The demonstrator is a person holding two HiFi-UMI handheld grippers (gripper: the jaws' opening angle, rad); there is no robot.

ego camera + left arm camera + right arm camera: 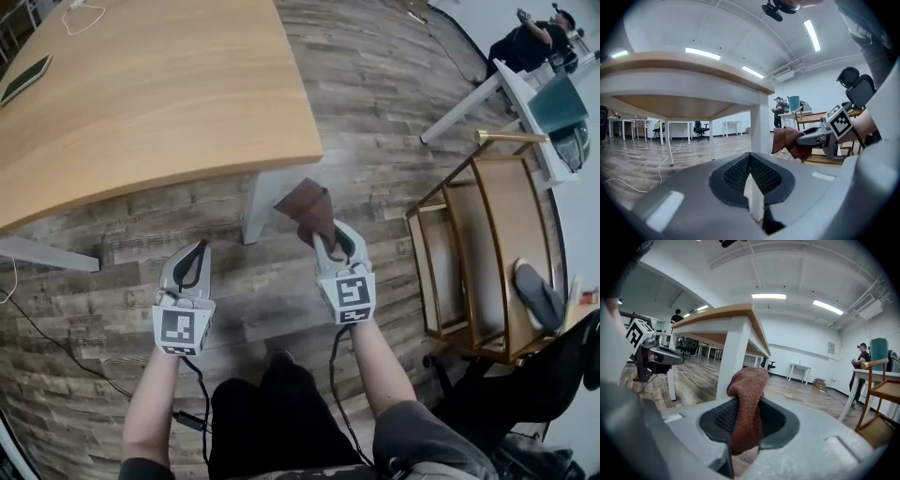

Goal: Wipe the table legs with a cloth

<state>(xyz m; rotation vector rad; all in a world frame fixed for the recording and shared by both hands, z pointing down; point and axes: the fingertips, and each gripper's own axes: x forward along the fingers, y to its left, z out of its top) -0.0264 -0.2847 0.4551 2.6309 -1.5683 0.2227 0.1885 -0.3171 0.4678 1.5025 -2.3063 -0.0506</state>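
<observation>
A brown cloth (309, 211) (747, 404) (790, 142) is pinched in my right gripper (330, 246) (740, 425), which is shut on it; the cloth's free end sticks out toward the white table leg (262, 202) (733, 357) (758, 124). The leg stands under the corner of the wooden tabletop (150, 94). The cloth hangs just right of the leg; touching cannot be told. My left gripper (190, 267) (751, 176) is low, left of the leg, its jaws closed together with nothing between them.
A second white leg (47, 253) lies at the left edge. A wooden shelf unit (483, 253) stands to the right. Cables (56, 347) trail over the wood floor. Another white table (506, 94) and a person (534, 37) are at the far right.
</observation>
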